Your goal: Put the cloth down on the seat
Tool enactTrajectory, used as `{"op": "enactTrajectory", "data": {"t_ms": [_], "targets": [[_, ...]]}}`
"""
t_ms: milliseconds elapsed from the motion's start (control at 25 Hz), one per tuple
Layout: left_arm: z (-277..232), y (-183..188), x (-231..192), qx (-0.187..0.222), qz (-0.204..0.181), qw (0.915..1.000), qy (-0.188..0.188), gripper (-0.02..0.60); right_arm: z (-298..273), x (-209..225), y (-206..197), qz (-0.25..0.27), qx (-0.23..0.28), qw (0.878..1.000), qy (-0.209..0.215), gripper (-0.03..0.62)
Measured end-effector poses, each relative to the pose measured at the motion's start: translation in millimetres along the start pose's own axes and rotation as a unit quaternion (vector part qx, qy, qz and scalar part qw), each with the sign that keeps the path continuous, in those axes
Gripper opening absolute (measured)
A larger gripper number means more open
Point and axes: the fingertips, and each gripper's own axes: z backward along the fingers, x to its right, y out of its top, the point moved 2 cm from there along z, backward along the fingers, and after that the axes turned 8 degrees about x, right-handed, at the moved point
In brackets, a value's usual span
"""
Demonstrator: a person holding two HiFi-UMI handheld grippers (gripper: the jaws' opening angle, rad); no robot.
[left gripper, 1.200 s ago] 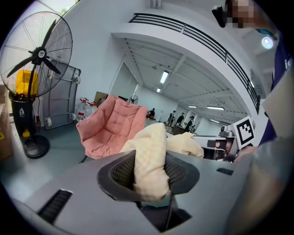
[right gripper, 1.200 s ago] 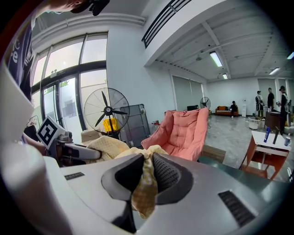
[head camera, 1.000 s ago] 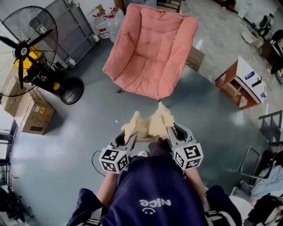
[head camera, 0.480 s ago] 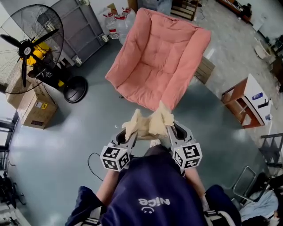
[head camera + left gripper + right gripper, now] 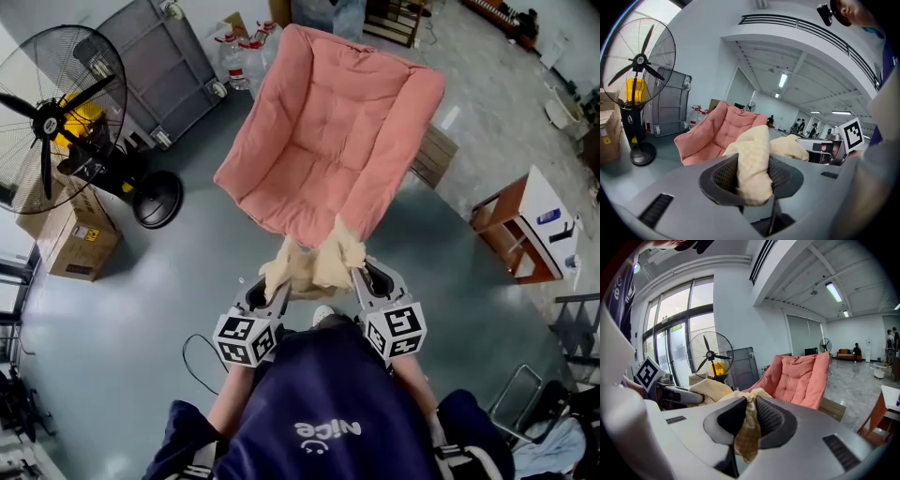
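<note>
A pale yellow cloth (image 5: 314, 262) hangs bunched between my two grippers, just in front of the front edge of the pink padded seat (image 5: 323, 122). My left gripper (image 5: 278, 289) is shut on the cloth's left part; in the left gripper view a thick fold of cloth (image 5: 752, 164) fills the space between the pads. My right gripper (image 5: 356, 276) is shut on the right part, with a thin checked corner of cloth (image 5: 749, 427) pinched and dangling below the jaws. The pink seat (image 5: 717, 133) (image 5: 799, 376) stands ahead in both gripper views.
A large black floor fan (image 5: 56, 103) stands at the left beside cardboard boxes (image 5: 70, 239). A grey metal cart (image 5: 155, 66) and water bottles (image 5: 239, 52) stand behind the seat. A wooden box (image 5: 433, 155) sits at the seat's right, a small orange table (image 5: 525, 230) further right.
Both grippers, with the cloth held between them, have come closer to the pink seat; the cloth now overlaps the seat's front edge in the head view.
</note>
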Motion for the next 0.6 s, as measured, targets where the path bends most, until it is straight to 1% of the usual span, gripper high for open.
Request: {"op": "enactTrajectory", "data": {"t_ms": [160, 320, 600], "targets": [[-23.0, 2.1, 4.0, 0.0, 0.0, 1.0, 0.002, 0.153, -10.4, 21.4, 1.6, -0.002, 0.0, 1.0, 0.004, 0.081], [-35.6, 8.4, 2.8, -0.001, -0.003, 1.0, -0.001, 0.153, -19.2, 31.3, 5.3, -0.006, 0.006, 1.0, -0.004, 0.08], [-58.8, 18.9, -20.1, -0.003, 0.002, 0.9999, -0.01, 0.153, -46.6, 37.6, 9.3, -0.009, 0.003, 1.0, -0.017, 0.08]]}}
